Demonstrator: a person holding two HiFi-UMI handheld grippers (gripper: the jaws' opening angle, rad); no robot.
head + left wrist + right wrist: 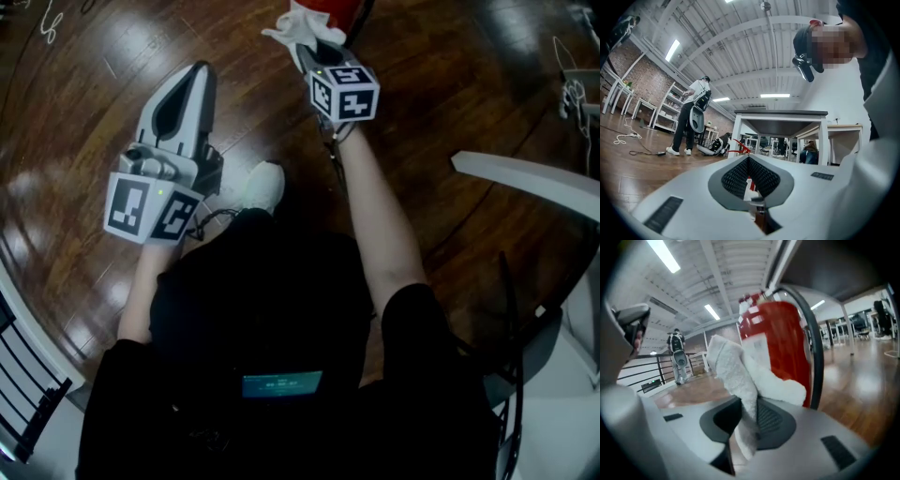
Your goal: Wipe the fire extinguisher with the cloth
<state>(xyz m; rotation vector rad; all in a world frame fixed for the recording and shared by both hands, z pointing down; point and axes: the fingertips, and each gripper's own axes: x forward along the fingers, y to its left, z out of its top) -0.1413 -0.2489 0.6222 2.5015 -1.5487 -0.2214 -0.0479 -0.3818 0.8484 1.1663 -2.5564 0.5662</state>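
White terry cloth [736, 371] is clamped between the jaws of the right tongs [751, 420]. Its free end lies against the red fire extinguisher [780, 343], which stands upright on the wooden floor [441, 84] directly ahead of the person. A black hose [812, 348] runs down the cylinder's side. The left tongs [194, 77] are well apart from the extinguisher, jaws together, nothing between them. Judgement: wiping appears to be in hand on the upper body. No view shows which areas are clean, so the remaining cylinder surface should be treated as outstanding.
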